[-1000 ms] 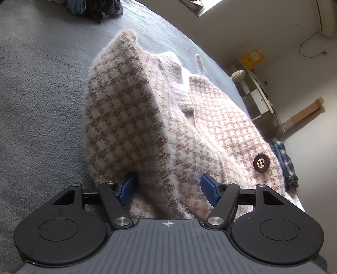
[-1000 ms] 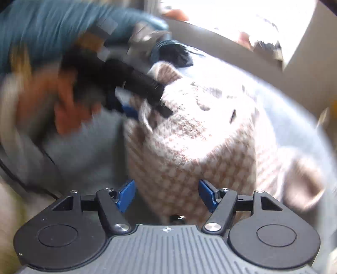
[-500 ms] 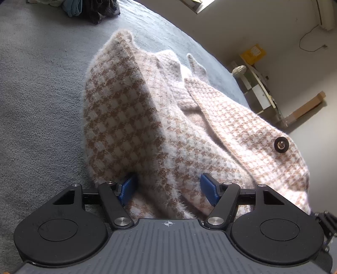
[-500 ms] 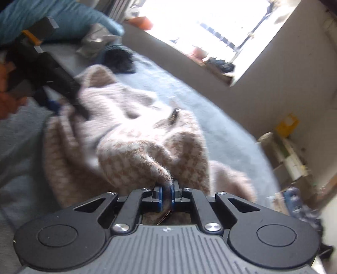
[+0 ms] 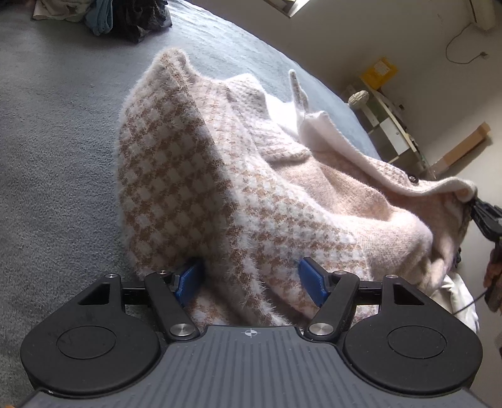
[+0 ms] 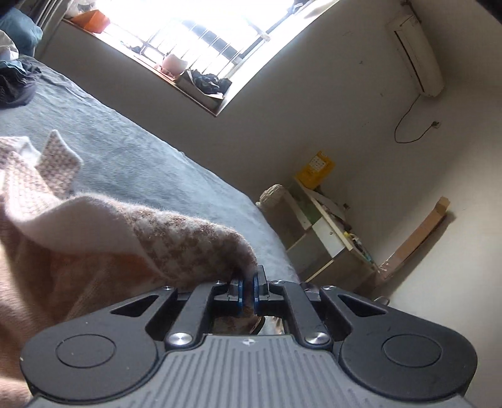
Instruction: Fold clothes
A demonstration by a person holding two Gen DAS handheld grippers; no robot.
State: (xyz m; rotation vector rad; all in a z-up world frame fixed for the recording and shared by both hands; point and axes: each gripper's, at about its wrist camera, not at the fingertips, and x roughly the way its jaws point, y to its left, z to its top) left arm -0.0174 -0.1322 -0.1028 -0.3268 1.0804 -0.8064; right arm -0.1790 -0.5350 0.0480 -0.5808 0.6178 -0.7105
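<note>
A fluffy beige-and-white houndstooth jacket (image 5: 219, 175) lies bunched on the grey bed (image 5: 56, 131). My left gripper (image 5: 251, 277) is open, its blue pads on either side of a raised fold at the jacket's near edge. My right gripper (image 6: 247, 293) is shut on the jacket's front edge (image 6: 188, 238) and holds it lifted off the bed. In the left wrist view the right gripper (image 5: 484, 216) shows at the far right, pulling that edge up, with a dark button (image 5: 413, 179) on it.
A pile of dark and blue clothes (image 5: 125, 15) lies at the bed's far end. A shelf unit (image 6: 326, 232) with a yellow box (image 6: 317, 166) stands by the wall past the bed. A window (image 6: 194, 40) is above the bed.
My right gripper has lifted and pulled the jacket's front edge out to the right, opening the jacket. Its view has swung up toward the wall. The left gripper has stayed in place.
</note>
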